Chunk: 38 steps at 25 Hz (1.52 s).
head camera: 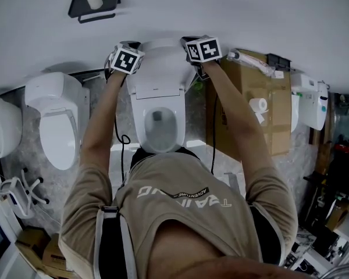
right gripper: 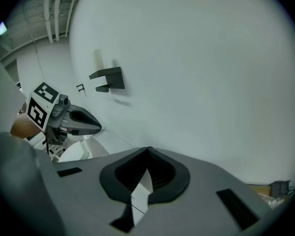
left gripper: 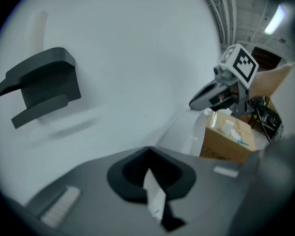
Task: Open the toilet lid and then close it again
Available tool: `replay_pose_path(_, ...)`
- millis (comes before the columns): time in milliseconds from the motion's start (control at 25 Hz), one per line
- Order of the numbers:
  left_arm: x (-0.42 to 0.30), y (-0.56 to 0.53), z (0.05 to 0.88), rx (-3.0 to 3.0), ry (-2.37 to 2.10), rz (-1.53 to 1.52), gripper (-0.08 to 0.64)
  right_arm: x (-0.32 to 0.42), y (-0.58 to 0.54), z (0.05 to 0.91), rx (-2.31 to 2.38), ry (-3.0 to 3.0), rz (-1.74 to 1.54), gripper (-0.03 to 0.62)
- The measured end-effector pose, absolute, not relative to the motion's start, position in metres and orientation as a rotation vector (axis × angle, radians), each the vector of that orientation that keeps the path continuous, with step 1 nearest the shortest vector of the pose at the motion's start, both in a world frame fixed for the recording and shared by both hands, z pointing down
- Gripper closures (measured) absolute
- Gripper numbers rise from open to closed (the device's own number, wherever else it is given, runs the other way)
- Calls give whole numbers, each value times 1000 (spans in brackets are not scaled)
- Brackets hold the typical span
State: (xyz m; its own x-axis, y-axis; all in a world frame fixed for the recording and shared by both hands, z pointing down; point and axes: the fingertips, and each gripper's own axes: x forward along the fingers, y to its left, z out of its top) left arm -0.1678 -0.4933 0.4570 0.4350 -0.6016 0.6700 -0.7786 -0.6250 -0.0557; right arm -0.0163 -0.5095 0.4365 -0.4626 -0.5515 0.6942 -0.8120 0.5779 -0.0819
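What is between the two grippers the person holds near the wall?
The white toilet lid spans the stretch between the left gripper and the right gripper; the head view shows it best.

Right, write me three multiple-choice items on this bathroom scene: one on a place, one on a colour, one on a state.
1. Where is the black shelf?
A. on the wall
B. on the floor
C. on a chair

2. What colour is the box beside the middle toilet?
A. blue
B. brown
C. white

3. How does that toilet's lid stand?
A. shut down
B. raised
C. taken off

Answers:
1 A: the shelf hangs on the white wall above the toilets.
2 B: the box is plain brown cardboard.
3 B: the lid stands upright by the wall, with the seat opening in view below it.
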Motion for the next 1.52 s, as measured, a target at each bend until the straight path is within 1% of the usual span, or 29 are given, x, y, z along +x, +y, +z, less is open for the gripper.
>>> replay_pose_path(600, -161, -483, 451, 2466, -1208, 1026, 557, -11, -516, 423, 1077, -2191, 495, 578)
replay_pose_path(1000, -165, -480, 452, 2428, -1223, 1019, 558, -15, -529, 443, 983, -2119, 541, 578)
replay_pose_path(1280, -163, -466, 451, 2430, -1239, 1019, 558, -21, -511, 441, 876, -2100, 453, 580)
replay_pose_path(1520, -159, -443, 448, 2436, -1267, 999, 558, -29, -483, 431, 869, -2203, 535, 580)
